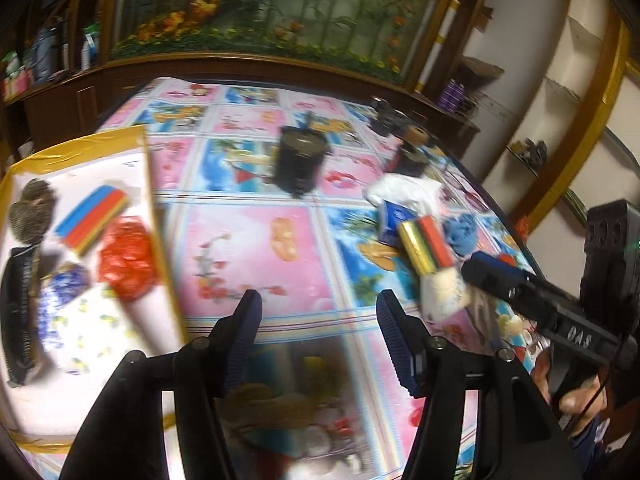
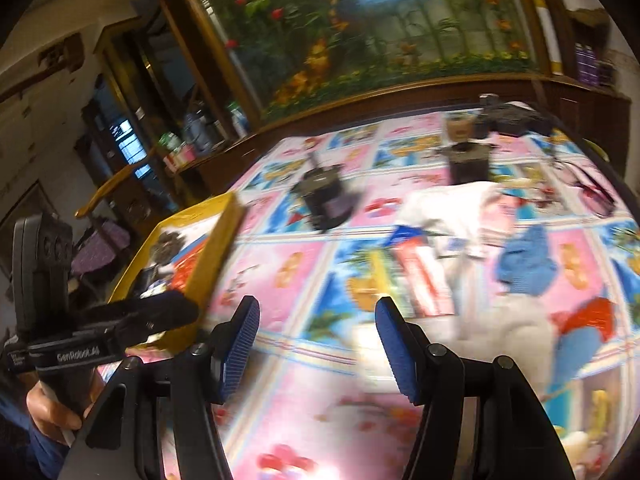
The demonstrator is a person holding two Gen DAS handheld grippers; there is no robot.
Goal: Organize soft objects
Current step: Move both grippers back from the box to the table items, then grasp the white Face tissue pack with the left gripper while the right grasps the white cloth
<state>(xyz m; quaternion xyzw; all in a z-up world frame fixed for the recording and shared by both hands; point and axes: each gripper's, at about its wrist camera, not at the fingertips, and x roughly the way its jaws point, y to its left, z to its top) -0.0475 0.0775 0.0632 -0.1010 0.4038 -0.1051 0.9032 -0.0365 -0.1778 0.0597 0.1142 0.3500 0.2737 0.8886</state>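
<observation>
Both views blurred. The left hand-held gripper (image 1: pixel 318 312) has its jaws apart with nothing between them, over the counter (image 1: pixel 256 240) (pink-and-blue flowered plastic cloth). The right hand-held gripper (image 2: pixel 316 320) is likewise apart and empty.

Sorted so far, as judged from the left-wrist view: the shallow white tray with gold-taped rim (image 1: pixel 150 184) at the counter's left edge holds a striped foam block in blue, red and yellow (image 1: pixel 92 220), a crumpled red soft piece (image 1: pixel 128 264), a blue-and-white patterned cloth (image 1: pixel 64 292), a white cloth with small yellow print (image 1: pixel 100 332), a brown-grey fuzzy item (image 1: pixel 32 208) and something long and dark along the tray's left side (identity unclear).

Left to do: near the counter's right edge lie a white crumpled cloth (image 2: pixel 452 216), a second multicoloured striped foam block (image 1: pixel 426 246), a blue knitted piece (image 2: pixel 528 264), a red-and-blue soft item (image 2: pixel 588 328) and a pale fluffy piece (image 1: pixel 444 292). Two black cylindrical containers (image 1: pixel 300 160) stand toward the far side.

Estimate: roughly half done.
</observation>
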